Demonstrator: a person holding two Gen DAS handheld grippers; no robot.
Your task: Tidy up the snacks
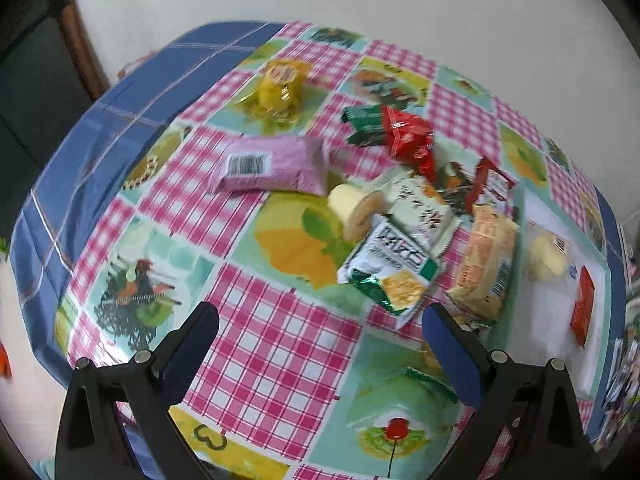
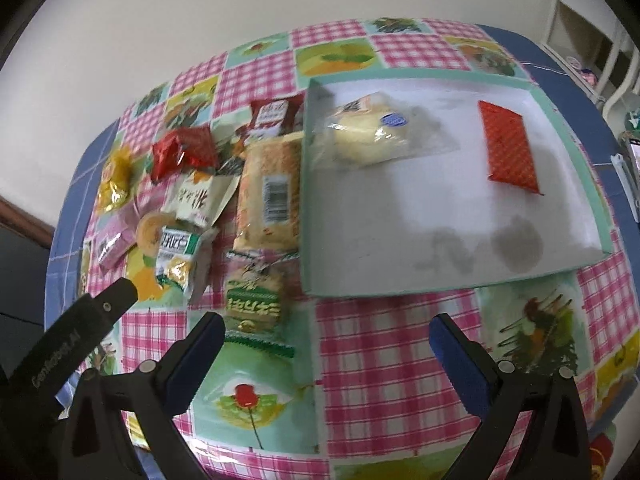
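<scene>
tray (image 2: 592, 184) right on table (image 2: 380, 360) | bun (image 2: 368, 140), flat packet (image 2: 508, 148) in tray | snack pile (image 2: 224, 200) left, beside tray

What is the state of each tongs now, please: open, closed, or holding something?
Left tongs: open, holding nothing, above the tablecloth.
Right tongs: open, holding nothing, near the tray.

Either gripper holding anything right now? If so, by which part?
Nothing held. The left gripper and right gripper both hang open above the tablecloth, with no snack between the fingers.
</scene>
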